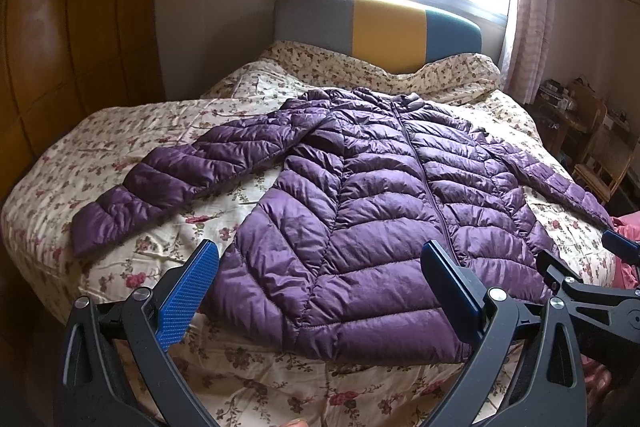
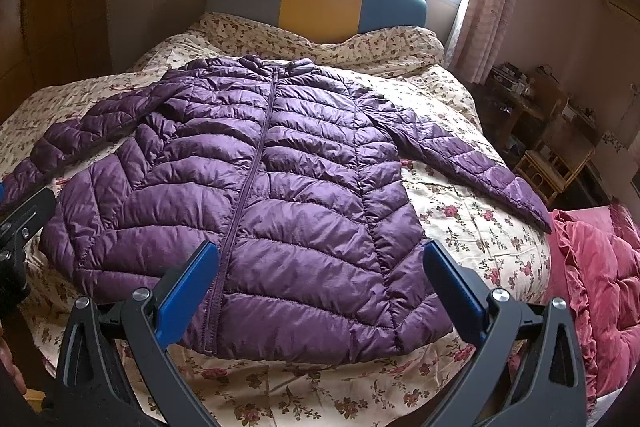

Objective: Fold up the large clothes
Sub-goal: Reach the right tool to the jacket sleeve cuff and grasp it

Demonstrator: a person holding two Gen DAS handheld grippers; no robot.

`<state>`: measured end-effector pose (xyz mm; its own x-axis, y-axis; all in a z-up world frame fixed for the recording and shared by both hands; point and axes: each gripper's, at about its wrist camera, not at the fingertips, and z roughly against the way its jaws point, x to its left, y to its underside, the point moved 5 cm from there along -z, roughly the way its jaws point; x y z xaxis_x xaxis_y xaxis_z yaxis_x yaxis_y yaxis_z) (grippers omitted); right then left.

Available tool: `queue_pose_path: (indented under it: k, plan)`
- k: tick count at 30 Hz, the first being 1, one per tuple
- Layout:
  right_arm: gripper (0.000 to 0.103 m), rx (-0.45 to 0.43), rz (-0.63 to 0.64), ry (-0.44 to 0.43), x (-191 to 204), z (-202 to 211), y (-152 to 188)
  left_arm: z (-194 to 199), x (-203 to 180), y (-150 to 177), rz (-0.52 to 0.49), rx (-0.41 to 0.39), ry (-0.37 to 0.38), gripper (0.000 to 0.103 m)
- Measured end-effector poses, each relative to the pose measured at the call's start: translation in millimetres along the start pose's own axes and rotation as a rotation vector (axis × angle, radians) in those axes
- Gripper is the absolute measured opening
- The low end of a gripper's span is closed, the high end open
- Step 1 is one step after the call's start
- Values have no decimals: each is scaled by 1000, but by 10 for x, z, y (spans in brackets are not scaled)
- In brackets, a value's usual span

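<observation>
A purple quilted puffer jacket lies flat and zipped on the bed, collar toward the headboard, both sleeves spread out to the sides. It also shows in the right wrist view. My left gripper is open and empty, hovering above the jacket's hem. My right gripper is open and empty, also above the hem, a little to the right. Part of the right gripper shows at the right edge of the left wrist view.
The bed has a floral cream quilt and a grey, yellow and teal headboard. A red blanket lies at the bed's right. Wooden chairs stand right; a wooden wardrobe stands left.
</observation>
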<state>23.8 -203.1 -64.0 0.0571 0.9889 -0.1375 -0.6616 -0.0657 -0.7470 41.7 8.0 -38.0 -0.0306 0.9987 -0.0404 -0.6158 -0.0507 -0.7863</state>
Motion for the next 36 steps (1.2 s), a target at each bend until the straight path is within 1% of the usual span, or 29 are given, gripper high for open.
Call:
queue_pose_path:
  k: [5, 9, 10, 12, 15, 16, 17, 18, 19, 21, 22, 23, 24, 25, 27, 28, 29, 31, 36]
  plan:
    - [101, 21, 0, 6, -14, -76, 20, -87, 9, 5, 5, 19, 9, 100]
    - [101, 54, -3, 7, -43, -212, 53, -202, 5, 0, 12, 42, 46, 100]
    - [101, 98, -27, -3, -117, -369, 93, -255, 9, -2, 16, 50, 62, 100]
    - [101, 136, -54, -1, -223, -527, 106, -391, 18, -21, 21, 75, 71, 100]
    - [101, 186, -106, 14, -486, -803, 68, -614, 48, -75, 20, 102, 68, 100]
    - [99, 200, -123, 23, -581, -883, 54, -688, 55, -96, 19, 110, 68, 100]
    - [96, 215, -141, 40, -699, -984, 34, -786, 63, -126, 16, 126, 56, 100]
    - [91, 231, -158, 63, -832, -1083, 17, -854, 70, -154, 15, 133, 58, 100]
    - [89, 250, -182, 85, -997, -1192, -1, -934, 70, -194, 16, 134, 67, 100]
    - [85, 270, -223, 119, -1283, -1352, -40, -1074, 85, -271, 20, 145, 62, 100]
    - [84, 278, -246, 164, -1515, -1462, -71, -1148, 85, -314, 19, 149, 70, 100]
    - [83, 284, -264, 191, -1671, -1527, -86, -1212, 85, -354, 19, 150, 73, 100]
    - [80, 295, -294, 217, -1861, -1602, -102, -1302, 86, -398, 16, 157, 61, 100]
    - [77, 308, -337, 247, -2115, -1696, -118, -1387, 76, -440, 12, 164, 66, 100]
    - [76, 321, -397, 300, -2510, -1809, -131, -1522, 62, -514, 6, 165, 71, 100]
    - [74, 330, -445, 335, -2777, -1878, -135, -1604, 52, -559, -1, 162, 71, 100]
    - [74, 337, -475, 356, -2936, -1919, -135, -1693, 41, -599, -8, 161, 78, 100]
    - [72, 347, -548, 422, -3376, -2008, -134, -1851, 18, -649, -14, 179, 76, 100]
    - [72, 360, -690, 543, -4205, -2092, -128, -2229, -11, -808, -12, 195, 70, 100]
